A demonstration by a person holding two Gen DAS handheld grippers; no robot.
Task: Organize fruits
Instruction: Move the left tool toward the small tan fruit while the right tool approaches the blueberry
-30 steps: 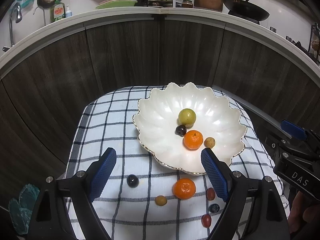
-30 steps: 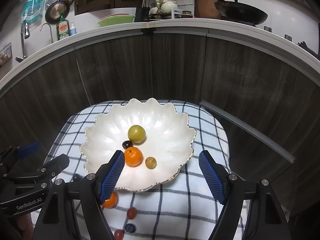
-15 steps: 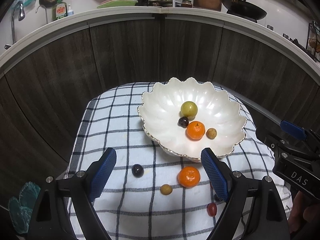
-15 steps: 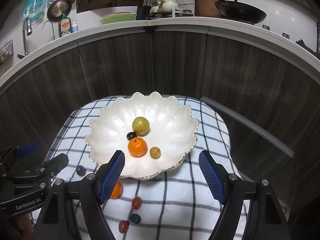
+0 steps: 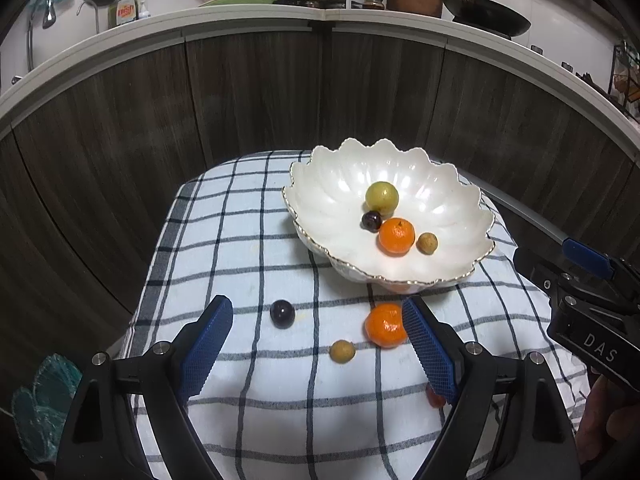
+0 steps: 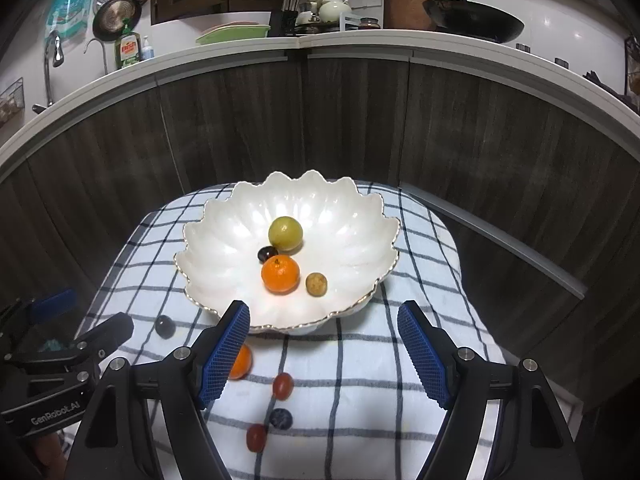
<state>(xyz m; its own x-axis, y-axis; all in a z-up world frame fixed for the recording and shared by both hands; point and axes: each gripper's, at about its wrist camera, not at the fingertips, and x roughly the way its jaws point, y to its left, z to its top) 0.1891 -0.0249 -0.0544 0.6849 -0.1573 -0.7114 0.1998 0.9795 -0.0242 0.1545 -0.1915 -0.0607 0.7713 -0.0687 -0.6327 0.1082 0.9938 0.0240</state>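
A white scalloped bowl stands on a checked cloth. It holds a yellow-green fruit, a dark plum, a mandarin and a small tan longan. Loose on the cloth lie a dark plum, a mandarin, a longan, two red fruits and a dark blue one. My left gripper hangs open above the loose plum and longan. My right gripper hangs open over the bowl's near rim, holding nothing.
Dark wood cabinet fronts close in behind and beside the cloth, under a white counter carrying a wok, dishes and a soap bottle. A metal rail runs along the right. A teal object lies low on the left.
Both grippers have drawn back and sunk a little, so the bowl and loose fruits sit higher in both views. More of the near cloth shows. The jaws stay equally wide.
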